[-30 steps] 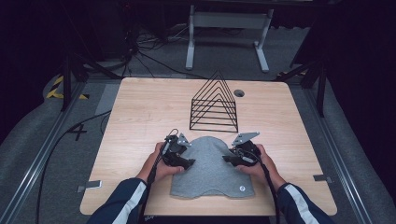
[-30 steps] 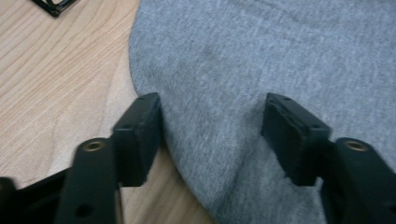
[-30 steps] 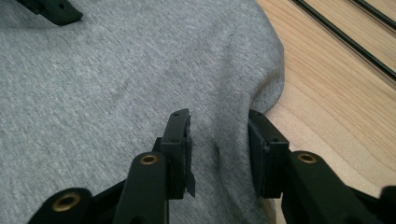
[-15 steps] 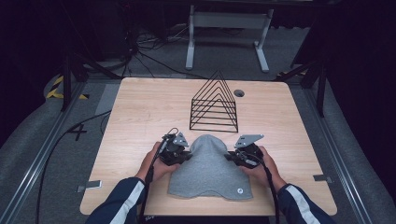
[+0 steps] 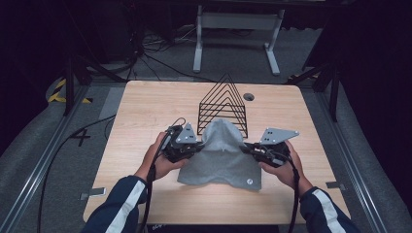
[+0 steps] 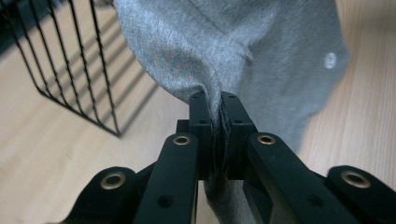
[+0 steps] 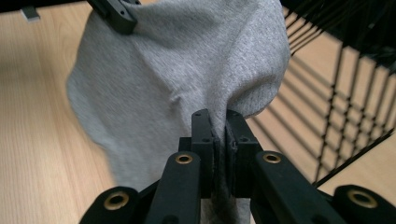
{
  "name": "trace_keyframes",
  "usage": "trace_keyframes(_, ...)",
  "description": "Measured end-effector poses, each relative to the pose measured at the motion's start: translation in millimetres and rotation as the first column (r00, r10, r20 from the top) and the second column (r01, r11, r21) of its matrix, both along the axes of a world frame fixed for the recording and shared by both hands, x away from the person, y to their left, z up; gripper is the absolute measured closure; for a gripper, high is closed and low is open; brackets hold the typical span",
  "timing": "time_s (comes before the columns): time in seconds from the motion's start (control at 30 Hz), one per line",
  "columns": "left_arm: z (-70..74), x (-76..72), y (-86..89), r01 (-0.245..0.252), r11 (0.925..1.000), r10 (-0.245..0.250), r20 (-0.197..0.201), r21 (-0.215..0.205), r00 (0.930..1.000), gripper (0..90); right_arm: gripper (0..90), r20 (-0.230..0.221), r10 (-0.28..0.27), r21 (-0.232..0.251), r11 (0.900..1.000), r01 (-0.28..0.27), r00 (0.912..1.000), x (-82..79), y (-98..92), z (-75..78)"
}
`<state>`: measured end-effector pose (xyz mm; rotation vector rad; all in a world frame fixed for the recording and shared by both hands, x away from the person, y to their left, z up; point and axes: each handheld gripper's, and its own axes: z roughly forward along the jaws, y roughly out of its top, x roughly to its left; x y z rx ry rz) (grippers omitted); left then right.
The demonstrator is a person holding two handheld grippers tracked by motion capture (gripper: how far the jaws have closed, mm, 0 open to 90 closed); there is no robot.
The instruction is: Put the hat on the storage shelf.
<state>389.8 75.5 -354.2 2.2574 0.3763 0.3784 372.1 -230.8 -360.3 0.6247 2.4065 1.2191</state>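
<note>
A grey knit hat (image 5: 221,155) with a small white round tag hangs lifted above the wooden table (image 5: 141,111), its rounded top near the black wire rack (image 5: 223,104). My left gripper (image 5: 197,145) is shut on the hat's left edge, and the fabric is pinched between the jaws of this gripper (image 6: 214,105) in the left gripper view. My right gripper (image 5: 247,148) is shut on the hat's right edge, cloth squeezed between the jaws of this gripper (image 7: 218,122) in the right gripper view. The hat (image 7: 177,70) bulges between the two grips.
The wire rack (image 6: 70,60) stands just behind the hat, near mid-table; its bars (image 7: 345,93) are close to my right gripper. A small round hole (image 5: 248,96) lies at the table's back. Cables and a white stand (image 5: 235,29) sit on the floor beyond.
Both grippers have lifted the hat off the table and carried it toward the rack. The hat went from lying flat to hanging bunched between them.
</note>
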Motion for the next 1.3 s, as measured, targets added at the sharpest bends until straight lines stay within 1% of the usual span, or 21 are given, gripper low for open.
trace_keyframes(0.13,34.8,0.6,-2.9,0.005,0.9993,-0.003,0.079,-0.036,0.9969,85.4,84.3,0.066,-0.009,0.015,1.0,0.008,0.9978,-0.2,-2.2,34.8)
trace_keyframes(0.17,34.8,0.6,-2.9,0.005,0.9993,-0.003,0.079,-0.036,0.9969,85.4,84.3,0.066,-0.009,0.015,1.0,0.008,0.9978,-0.2,-2.2,34.8)
trace_keyframes(0.23,53.2,3.9,-4.0,0.003,0.9986,0.003,0.104,-0.052,0.9945,85.4,84.3,0.102,-0.017,0.027,1.0,0.014,0.9946,1.2,-3.9,58.4)
trace_keyframes(0.37,76.0,12.8,-5.9,-0.021,0.9974,0.03,0.141,-0.069,0.9896,85.4,84.3,0.148,-0.042,0.032,0.999,0.037,0.9881,8.6,-6.5,89.3)
trace_keyframes(0.43,86.7,19.8,-5.7,-0.026,0.9949,0.04,0.146,-0.097,0.9885,85.5,84.3,0.162,-0.059,0.037,0.998,0.054,0.985,14.1,-7.7,101.3)
trace_keyframes(0.47,93.3,24.1,-4.9,-0.025,0.9956,0.04,0.161,-0.091,0.9862,85.4,84.3,0.166,-0.066,0.044,0.997,0.059,0.984,17.4,-8.1,106.8)
trace_keyframes(0.5,102.1,29.2,-4.6,-0.029,0.9936,0.047,0.159,-0.109,0.9862,85.5,84.4,0.168,-0.071,0.05,0.997,0.064,0.9831,20.8,-8.4,112.3)
trace_keyframes(0.53,109.7,33.2,-5.3,-0.033,0.9936,0.051,0.173,-0.108,0.9836,85.5,84.4,0.162,-0.079,0.069,0.995,0.069,0.9836,26.6,-9.1,120.4)
trace_keyframes(0.57,109.7,33.2,-5.3,-0.033,0.9936,0.051,0.173,-0.108,0.9836,85.5,84.4,0.153,-0.089,0.088,0.993,0.077,0.9841,32.0,-9.9,126.7)
trace_keyframes(0.63,122.0,38.3,-5.7,-0.04,0.9931,0.061,0.187,-0.11,0.9804,85.5,84.4,0.158,-0.099,0.093,0.992,0.085,0.9825,35.7,-10.4,131.8)
trace_keyframes(0.67,133.6,43.0,-5.9,-0.036,0.9925,0.059,0.199,-0.117,0.9783,85.5,84.4,0.165,-0.115,0.117,0.988,0.096,0.9796,42.6,-11.6,143.7)
trace_keyframes(0.73,141.8,47.2,-6.8,-0.036,0.9906,0.061,0.196,-0.132,0.9787,85.6,84.4,0.176,-0.123,0.128,0.987,0.102,0.9767,46.1,-11.5,151.4)
trace_keyframes(0.8,150.0,53.2,-7.8,-0.036,0.9912,0.061,0.2,-0.127,0.9779,85.6,84.4,0.188,-0.132,0.135,0.985,0.108,0.9732,51.5,-11.1,161.0)
trace_keyframes(0.83,150.0,53.2,-7.8,-0.036,0.9912,0.061,0.2,-0.127,0.9779,85.6,84.4,0.188,-0.132,0.135,0.985,0.108,0.9732,51.5,-11.1,161.0)
trace_keyframes(0.87,156.2,60.9,-9.6,-0.043,0.9898,0.069,0.194,-0.136,0.9787,85.5,84.4,0.208,-0.146,0.131,0.984,0.121,0.9671,58.3,-9.1,170.3)
trace_keyframes(0.9,157.9,63.9,-10.2,-0.041,0.9899,0.067,0.193,-0.136,0.9789,85.5,84.4,0.21,-0.149,0.133,0.983,0.123,0.9662,61.3,-8.1,173.6)
trace_keyframes(0.97,160.6,68.9,-11.6,-0.045,0.9893,0.071,0.189,-0.138,0.9794,85.5,84.5,0.215,-0.153,0.132,0.983,0.126,0.9647,63.7,-7.2,175.7)
trace_keyframes(1.0,162.5,72.1,-12.7,-0.045,0.9893,0.072,0.193,-0.138,0.9785,85.5,84.5,0.224,-0.16,0.123,0.983,0.135,0.9613,68.6,-5.7,179.2)
trace_keyframes(1.17,169.8,91.3,-16.9,-0.055,0.9834,0.086,0.177,-0.173,0.9805,85.5,84.5,0.228,-0.177,0.133,0.98,0.149,0.9575,84.8,-3.4,187.1)
trace_keyframes(1.27,171.1,101.6,-19.4,-0.061,0.9829,0.092,0.181,-0.174,0.9791,85.5,84.5,0.228,-0.188,0.131,0.978,0.161,0.9554,94.6,-3.1,188.8)
trace_keyframes(1.3,171.8,106.0,-20.1,-0.059,0.9862,0.09,0.196,-0.154,0.9764,85.5,84.4,0.223,-0.191,0.138,0.977,0.163,0.956,97.0,-3.7,189.3)
